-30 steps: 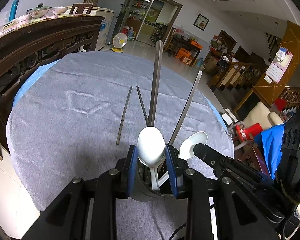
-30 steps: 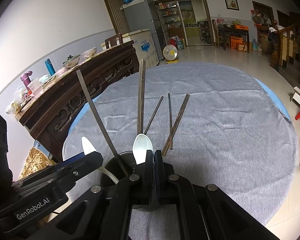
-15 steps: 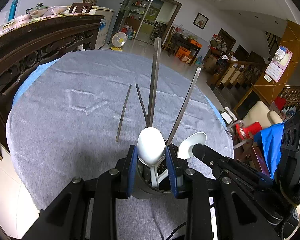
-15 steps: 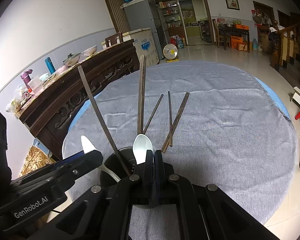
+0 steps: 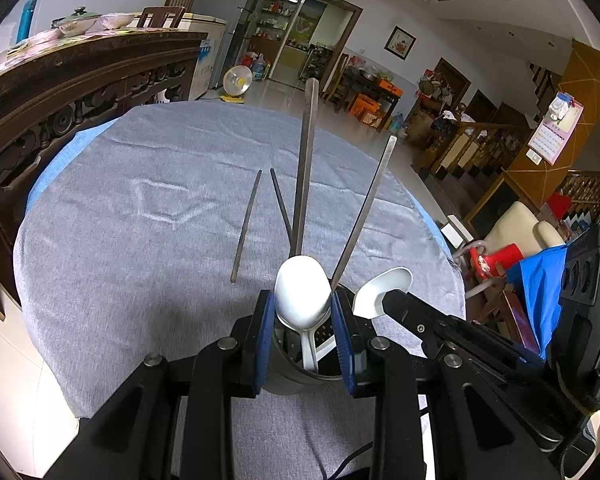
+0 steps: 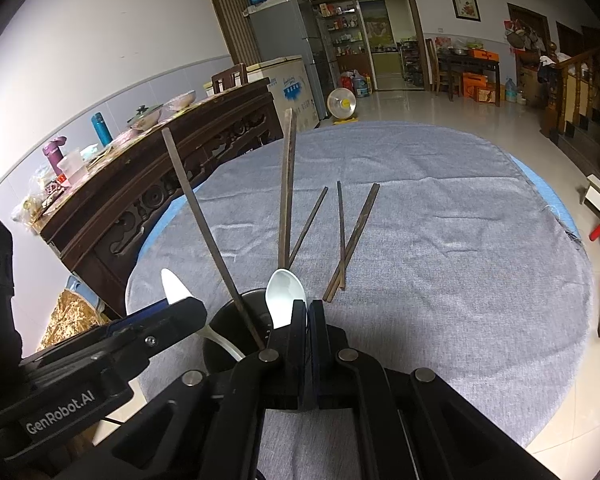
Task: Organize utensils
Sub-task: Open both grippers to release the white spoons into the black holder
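On the round table's grey cloth (image 5: pixel 140 240), in the left wrist view, the left gripper (image 5: pixel 303 308) had its two blue-padded fingers (image 5: pixel 262 336) set part-way apart and pressed against opposite sides of a dark utensil holder (image 5: pixel 296 376), gripping it. A white spoon (image 5: pixel 302 300) stood bowl-up in the holder between the pads, and a second white spoon (image 5: pixel 384 290) leaned out to the right, just behind the tip of the right gripper (image 5: pixel 404 304) coming in from that side. Two chopsticks rose from the holder: a tall one (image 5: pixel 306 168) nearly upright and another (image 5: pixel 366 208) slanting right. Two loose chopsticks (image 5: pixel 246 226) lay flat on the cloth beyond the holder, one well clear on the left, the other partly hidden behind the upright stick.

In the right wrist view, the right gripper (image 6: pixel 308 312) had its fingers pressed together with no visible gap, right beside the holder's rim (image 6: pixel 228 312); whether anything was pinched between them could not be told. The near spoon (image 6: pixel 285 298) stood just left of the fingertips. The left gripper's finger (image 6: pixel 172 316) lay against the holder's far side, with the other spoon (image 6: pixel 174 286) showing above it. One chopstick (image 6: pixel 208 224) leaned left out of the holder and one (image 6: pixel 287 184) stood almost vertical. Three chopsticks (image 6: pixel 352 236) lay on the cloth just ahead, two of them crossing near their close ends. A carved wooden sideboard (image 6: pixel 148 196) stood along the table's left.
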